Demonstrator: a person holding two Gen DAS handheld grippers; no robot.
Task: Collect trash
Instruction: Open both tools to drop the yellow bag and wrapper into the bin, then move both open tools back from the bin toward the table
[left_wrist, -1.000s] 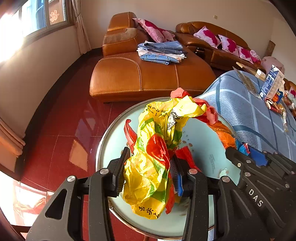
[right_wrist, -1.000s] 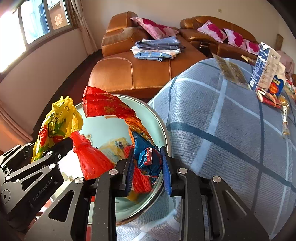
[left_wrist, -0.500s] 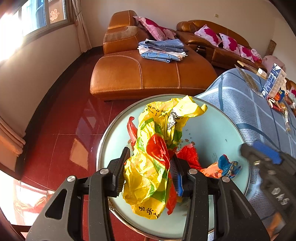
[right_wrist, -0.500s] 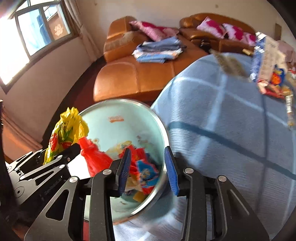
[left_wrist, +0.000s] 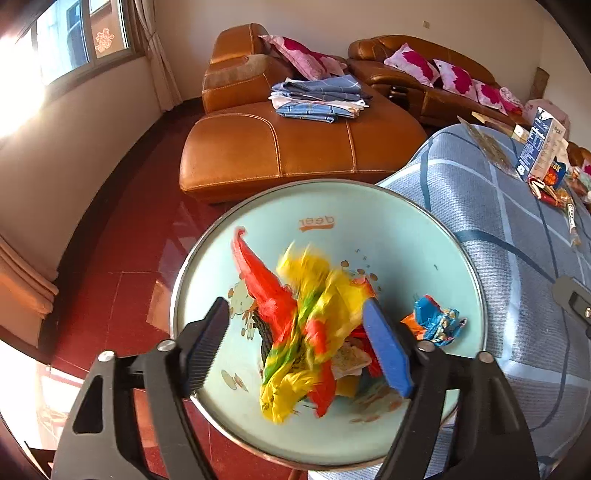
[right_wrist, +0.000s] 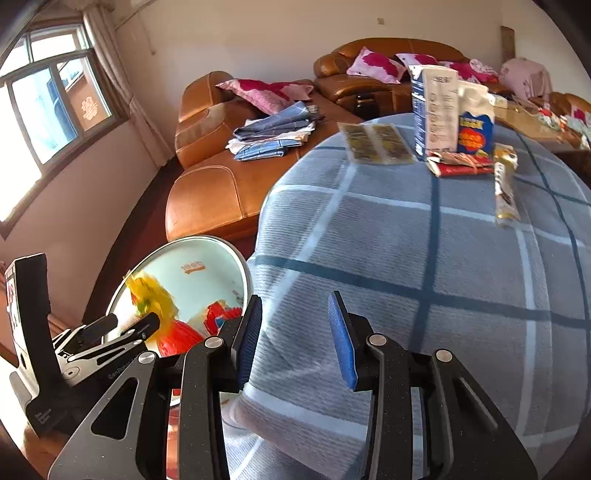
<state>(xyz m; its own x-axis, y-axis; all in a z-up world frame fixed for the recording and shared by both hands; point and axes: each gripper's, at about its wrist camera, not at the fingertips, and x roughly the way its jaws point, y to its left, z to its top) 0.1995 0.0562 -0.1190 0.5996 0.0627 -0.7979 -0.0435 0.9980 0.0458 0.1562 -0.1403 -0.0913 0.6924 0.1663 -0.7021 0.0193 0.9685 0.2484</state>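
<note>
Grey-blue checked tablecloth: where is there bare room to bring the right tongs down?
The grey-blue checked tablecloth is bare between the right tongs and the far clutter. It is crowded at the far edge: blue-and-white carton, flat clear packets, long slim wrapper. The pale-green round basin borders it on the left.

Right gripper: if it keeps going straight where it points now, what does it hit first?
Probably the blue checked tablecloth: the right gripper is open, empty and aimed across it. The wrappers lie farther on; depth is unclear.
</note>
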